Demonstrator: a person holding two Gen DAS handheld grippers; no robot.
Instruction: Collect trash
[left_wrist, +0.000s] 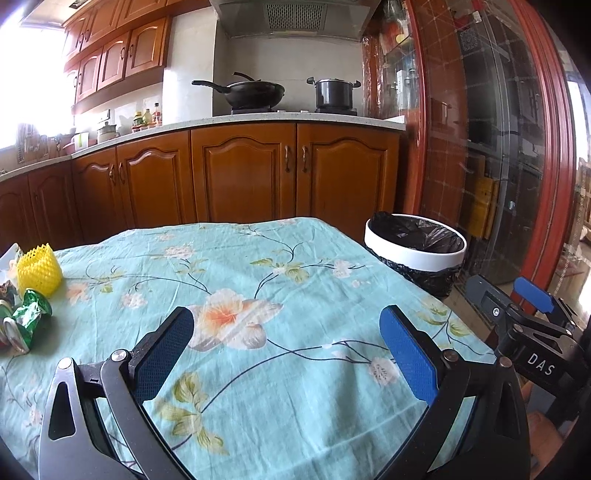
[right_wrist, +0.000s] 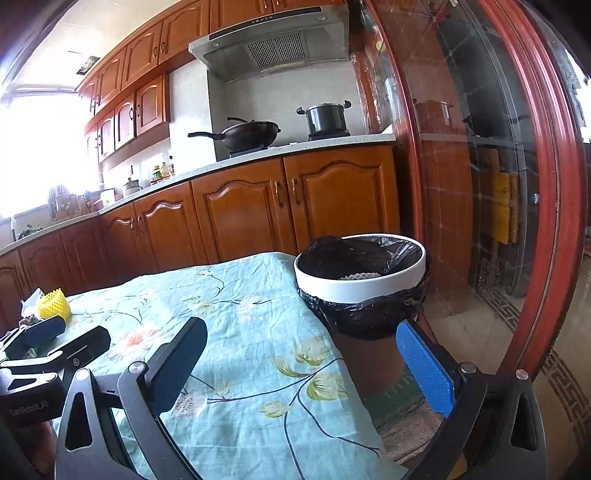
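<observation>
A yellow foam fruit net (left_wrist: 39, 273) and a crumpled green wrapper (left_wrist: 31, 312) lie at the table's left edge, with more wrappers (left_wrist: 9, 332) beside them. The net also shows in the right wrist view (right_wrist: 54, 304). A white-rimmed bin (left_wrist: 415, 245) lined with a black bag stands off the table's far right corner; in the right wrist view the bin (right_wrist: 360, 284) holds a white foam piece (right_wrist: 356, 276). My left gripper (left_wrist: 286, 325) is open and empty over the floral tablecloth (left_wrist: 236, 258). My right gripper (right_wrist: 303, 336) is open and empty at the table's right edge, short of the bin.
Wooden kitchen cabinets (left_wrist: 243, 170) and a counter with a wok (left_wrist: 255, 92) and a pot (left_wrist: 332, 92) run behind the table. A red-framed glass door (left_wrist: 517, 147) stands to the right. Tiled floor lies beyond the bin (right_wrist: 469, 332).
</observation>
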